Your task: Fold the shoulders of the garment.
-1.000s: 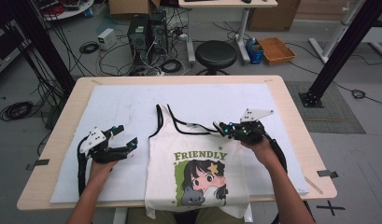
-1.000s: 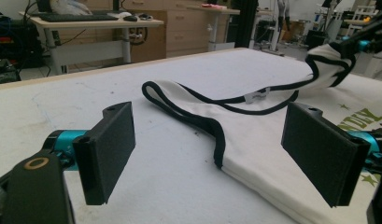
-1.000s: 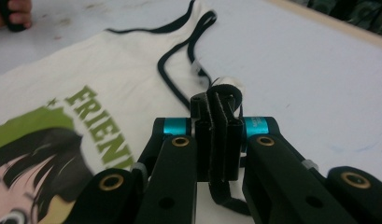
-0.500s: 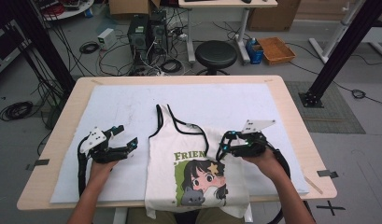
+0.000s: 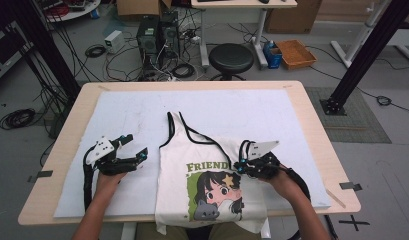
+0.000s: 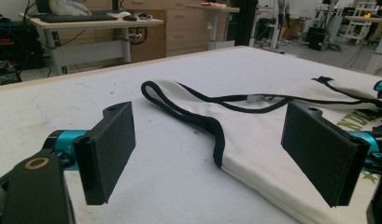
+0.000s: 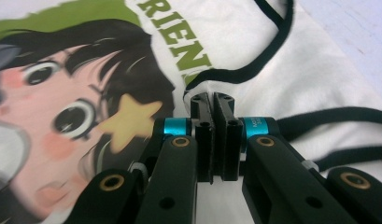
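Observation:
A white tank top (image 5: 177,165) with black trim and a cartoon girl print lies on the white mat; its hem hangs over the near edge. My right gripper (image 5: 242,167) sits over the print's right side, shut on the top's right black strap (image 7: 235,77). That strap is folded down across the end of the green lettering. In the right gripper view the jaws (image 7: 212,100) are pressed together on the trim. My left gripper (image 5: 136,145) rests open on the mat just left of the top. Between its pads (image 6: 109,149) lie the left strap (image 6: 198,119) and the fabric's edge, untouched.
The white mat (image 5: 272,110) covers most of the wooden table (image 5: 312,115). Bare mat lies behind and to both sides of the top. Beyond the far edge are a black stool (image 5: 231,57), computer towers (image 5: 157,37), floor cables and an orange box (image 5: 296,52).
My right gripper has moved toward the person and down over the print, dragging the right shoulder strap with it and folding that corner over. The left gripper has stayed in place, open.

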Tool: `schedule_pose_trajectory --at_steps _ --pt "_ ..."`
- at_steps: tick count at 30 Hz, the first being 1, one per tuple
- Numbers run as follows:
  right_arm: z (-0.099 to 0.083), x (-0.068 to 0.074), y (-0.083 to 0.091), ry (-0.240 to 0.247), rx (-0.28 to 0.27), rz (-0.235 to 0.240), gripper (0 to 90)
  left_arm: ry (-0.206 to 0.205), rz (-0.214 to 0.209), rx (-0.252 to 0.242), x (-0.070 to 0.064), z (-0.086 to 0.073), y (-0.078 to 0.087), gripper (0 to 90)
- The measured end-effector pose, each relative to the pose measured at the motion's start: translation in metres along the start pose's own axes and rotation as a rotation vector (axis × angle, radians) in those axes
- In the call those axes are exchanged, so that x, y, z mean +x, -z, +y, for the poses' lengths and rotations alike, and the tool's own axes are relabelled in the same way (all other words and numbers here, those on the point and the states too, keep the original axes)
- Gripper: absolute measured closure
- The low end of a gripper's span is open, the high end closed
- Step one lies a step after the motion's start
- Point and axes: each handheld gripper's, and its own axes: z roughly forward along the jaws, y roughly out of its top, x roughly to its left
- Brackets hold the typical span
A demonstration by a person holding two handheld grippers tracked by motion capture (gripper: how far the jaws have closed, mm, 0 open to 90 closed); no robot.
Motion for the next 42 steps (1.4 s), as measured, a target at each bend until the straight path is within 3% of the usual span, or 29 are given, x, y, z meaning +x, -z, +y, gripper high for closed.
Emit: schedule_pose_trajectory --at_steps 5,7,9,12,16,19,22,25,26,27,28,29,31,33,35,36,37,40,41,42 --pt "-0.013 0.003 0.006 -0.012 0.035 0.018 83.3 -0.002 0.009 0.000 0.000 0.000 0.000 17.6" --pt "-0.018 0.005 0.004 -0.041 0.001 0.021 67.5 0.002 0.012 0.000 0.000 0.000 0.000 17.6" --pt "-0.020 0.003 0.007 -0.093 -0.071 0.008 53.9 0.037 0.022 0.008 0.001 0.001 0.001 17.6" --pt "-0.019 -0.006 0.017 -0.157 -0.162 -0.073 33.7 0.091 0.020 0.008 0.004 0.006 0.001 17.3" --pt "-0.018 -0.022 0.031 -0.228 -0.252 -0.217 20.2 0.112 0.010 0.018 0.009 0.016 -0.002 17.3" --pt "-0.019 -0.035 0.038 -0.255 -0.264 -0.296 20.2 0.147 -0.014 0.020 0.013 0.038 -0.014 17.3" --pt "-0.022 -0.042 0.045 -0.305 -0.285 -0.358 20.2 0.125 -0.016 0.050 0.014 0.050 -0.025 17.3" --pt "-0.026 -0.047 0.053 -0.329 -0.316 -0.384 20.1 0.114 -0.024 0.123 0.020 0.068 -0.052 17.3" --pt "-0.026 -0.047 0.053 -0.329 -0.316 -0.384 20.1 0.114 -0.024 0.123 0.020 0.068 -0.052 17.3" --pt "-0.028 -0.049 0.059 -0.351 -0.337 -0.388 20.2 0.141 -0.015 0.181 0.025 0.073 -0.070 17.3" --pt "-0.029 -0.050 0.061 -0.355 -0.349 -0.391 20.1 0.141 -0.015 0.181 0.025 0.073 -0.070 17.3" --pt "-0.031 -0.051 0.062 -0.366 -0.356 -0.391 20.2 0.176 0.012 0.270 0.031 0.077 -0.089 17.3" --pt "-0.034 -0.052 0.062 -0.379 -0.357 -0.386 20.1 0.188 0.046 0.337 0.036 0.078 -0.107 17.4" --pt "-0.036 -0.052 0.061 -0.373 -0.349 -0.383 20.1 0.189 0.062 0.353 0.037 0.078 -0.115 17.6" --pt "-0.036 -0.051 0.060 -0.377 -0.346 -0.381 20.2 0.179 0.104 0.403 0.038 0.075 -0.135 19.5" --pt "-0.036 -0.051 0.060 -0.375 -0.350 -0.382 20.2 0.179 0.104 0.403 0.038 0.075 -0.135 20.8" --pt "-0.037 -0.051 0.061 -0.374 -0.353 -0.378 20.2 0.211 0.129 0.450 0.039 0.069 -0.145 22.0" --pt "-0.038 -0.050 0.060 -0.373 -0.352 -0.371 20.2 0.234 0.136 0.455 0.040 0.062 -0.151 22.1" --pt "-0.038 -0.050 0.060 -0.372 -0.349 -0.369 20.1 0.224 0.153 0.485 0.040 0.056 -0.156 22.1" --pt "-0.038 -0.050 0.059 -0.372 -0.348 -0.367 20.2 0.224 0.153 0.485 0.040 0.056 -0.156 22.1"
